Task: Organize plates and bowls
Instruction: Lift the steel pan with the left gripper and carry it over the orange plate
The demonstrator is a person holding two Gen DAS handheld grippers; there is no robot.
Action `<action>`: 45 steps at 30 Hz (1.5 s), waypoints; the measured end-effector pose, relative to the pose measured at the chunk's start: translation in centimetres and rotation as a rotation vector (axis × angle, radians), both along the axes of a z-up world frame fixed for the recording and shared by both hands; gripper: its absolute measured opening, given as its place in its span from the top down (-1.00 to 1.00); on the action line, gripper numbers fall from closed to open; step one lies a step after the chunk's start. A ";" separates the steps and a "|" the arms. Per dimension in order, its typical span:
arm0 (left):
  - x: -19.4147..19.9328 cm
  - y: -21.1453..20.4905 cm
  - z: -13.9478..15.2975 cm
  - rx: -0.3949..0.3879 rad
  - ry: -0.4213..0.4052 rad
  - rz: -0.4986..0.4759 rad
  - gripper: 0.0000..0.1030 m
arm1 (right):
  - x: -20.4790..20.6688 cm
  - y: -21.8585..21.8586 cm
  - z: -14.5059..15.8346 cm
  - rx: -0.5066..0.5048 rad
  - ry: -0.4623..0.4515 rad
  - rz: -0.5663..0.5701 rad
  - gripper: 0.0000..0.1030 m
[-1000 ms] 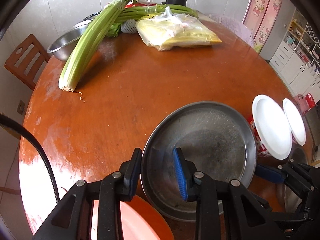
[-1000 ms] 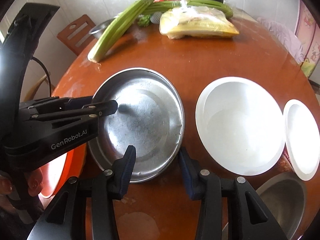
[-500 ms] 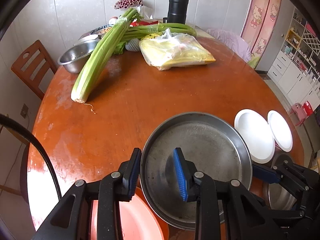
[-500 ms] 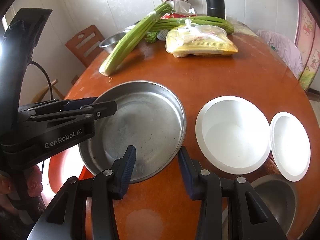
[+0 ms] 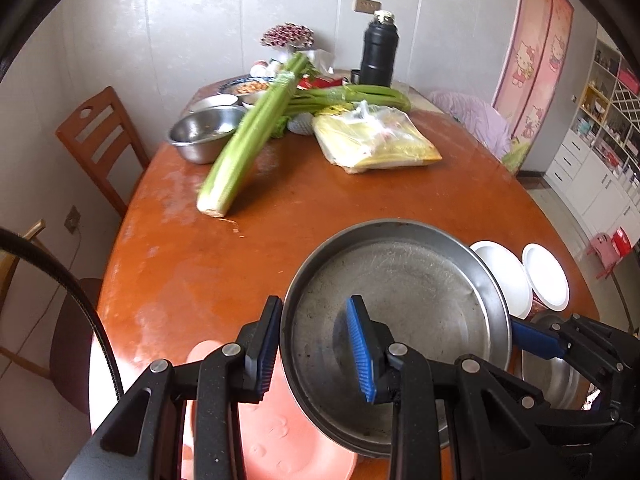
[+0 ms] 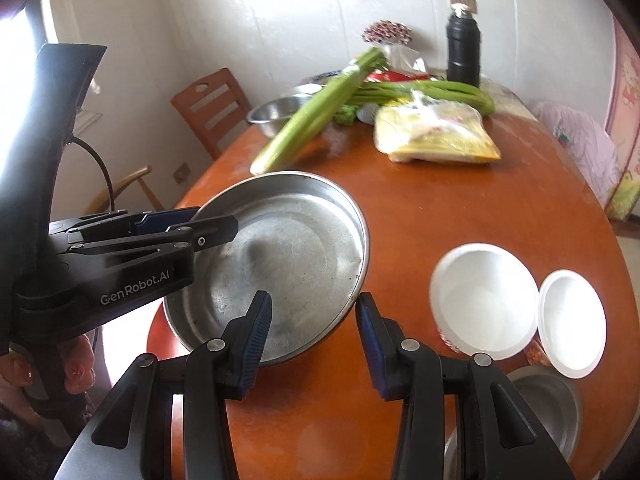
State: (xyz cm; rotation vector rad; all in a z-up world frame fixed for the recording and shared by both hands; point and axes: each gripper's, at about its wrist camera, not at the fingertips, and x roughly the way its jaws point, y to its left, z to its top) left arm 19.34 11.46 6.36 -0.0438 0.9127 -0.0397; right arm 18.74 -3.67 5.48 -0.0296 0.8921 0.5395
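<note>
Lifting is the step in hand: left gripper (image 5: 316, 344) and right gripper (image 6: 314, 332) are each clamping the rim of the round, shallow steel pan (image 5: 404, 304), carrying it above the orange round wooden table (image 5: 360, 196). Next, I judge, comes lowering it level onto another dish.

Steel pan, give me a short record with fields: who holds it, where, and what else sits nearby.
Held item: steel pan
Left tool: clamped across the pan's rim
Right tool: clamped across the near rim
Pan position: lifted above the table
Below pan: orange plate
To its right: two white bowls, upturned
Far side: celery, steel bowl, black flask
</note>
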 end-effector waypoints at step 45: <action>-6.6 6.4 -5.9 -0.023 0.066 0.187 0.34 | -3.4 8.2 -3.5 -0.132 0.054 0.206 0.08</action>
